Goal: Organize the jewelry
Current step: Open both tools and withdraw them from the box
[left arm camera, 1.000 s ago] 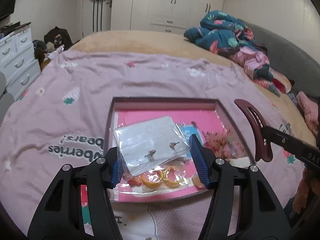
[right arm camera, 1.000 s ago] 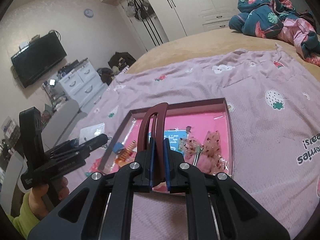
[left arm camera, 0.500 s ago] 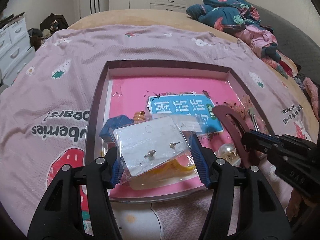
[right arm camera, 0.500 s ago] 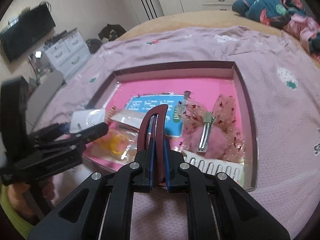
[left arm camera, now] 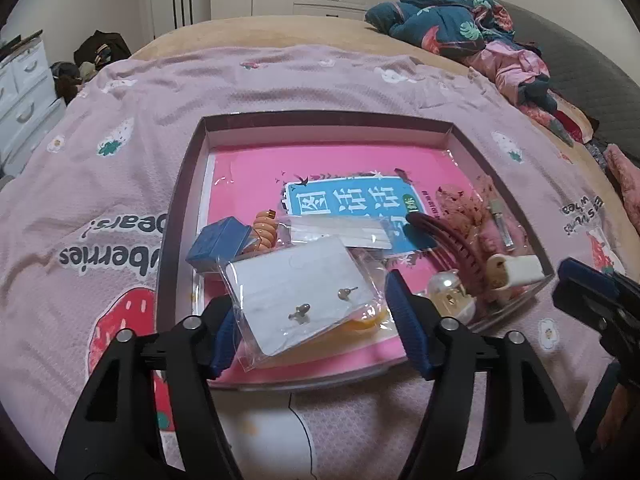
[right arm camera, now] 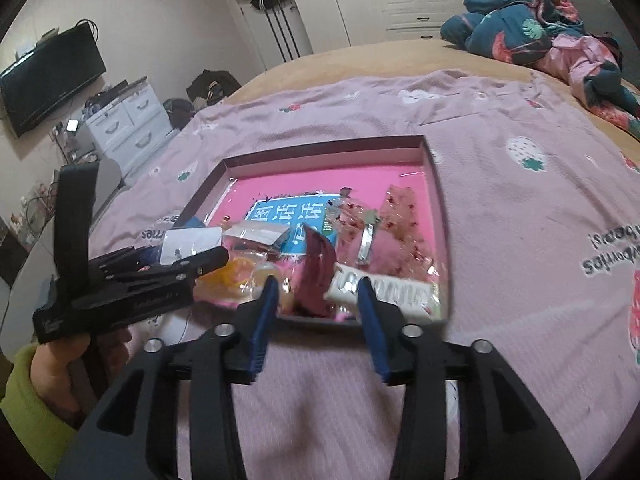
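You were mid-sort. On the left, your left gripper (left arm camera: 310, 320) pinched a crinkly clear plastic bag holding a white card with two small metal ear studs (left arm camera: 298, 300), hovering over the near edge of the shallow dark-rimmed cardboard tray (left arm camera: 182, 200); I judge lowering it flat and releasing came next. To the right, the curved, glossy maroon plastic hair clip (right arm camera: 318, 276) lay inside the tray, and your right gripper (right arm camera: 316, 318) stood wide apart and empty at the tray's near rim.
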